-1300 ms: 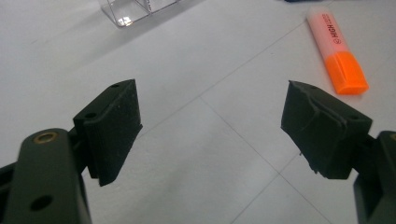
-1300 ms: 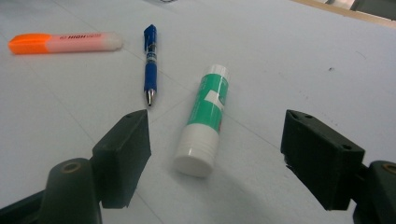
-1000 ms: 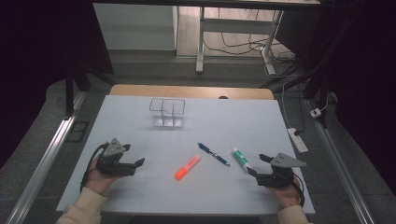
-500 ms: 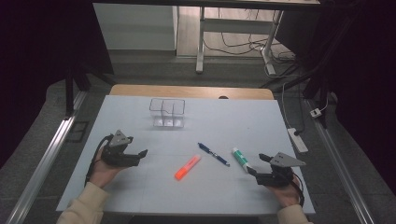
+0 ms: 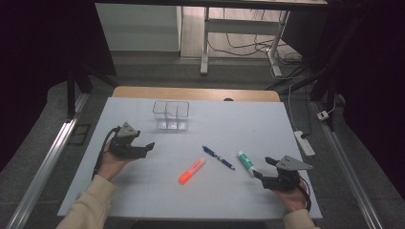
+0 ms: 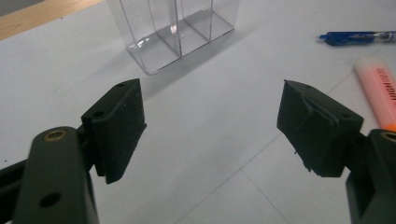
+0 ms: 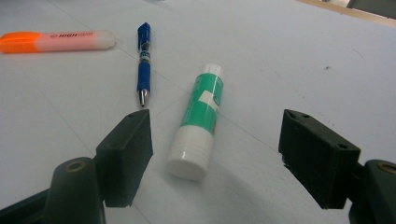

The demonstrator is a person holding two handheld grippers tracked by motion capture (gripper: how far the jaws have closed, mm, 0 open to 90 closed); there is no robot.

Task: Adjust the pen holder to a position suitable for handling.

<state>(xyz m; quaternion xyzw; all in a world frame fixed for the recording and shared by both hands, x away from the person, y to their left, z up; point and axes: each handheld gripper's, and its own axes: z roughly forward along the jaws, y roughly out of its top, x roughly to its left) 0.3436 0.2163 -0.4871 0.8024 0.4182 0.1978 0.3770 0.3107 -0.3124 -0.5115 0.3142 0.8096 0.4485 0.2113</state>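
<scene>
Since the right claw point(image 7: 212, 154) hangs with jaws apart just short of the glue stick point(image 7: 200, 119), lying beside the blue pen point(image 7: 144, 60), it looks light, rigid, slick; best pinched mid-barrel.

On the table point(image 5: 143, 191), highlighter point(image 5: 191, 171), pen point(image 5: 218, 157) and glue stick point(image 5: 246, 162) lie before the clear organizer point(image 5: 170, 115).
</scene>
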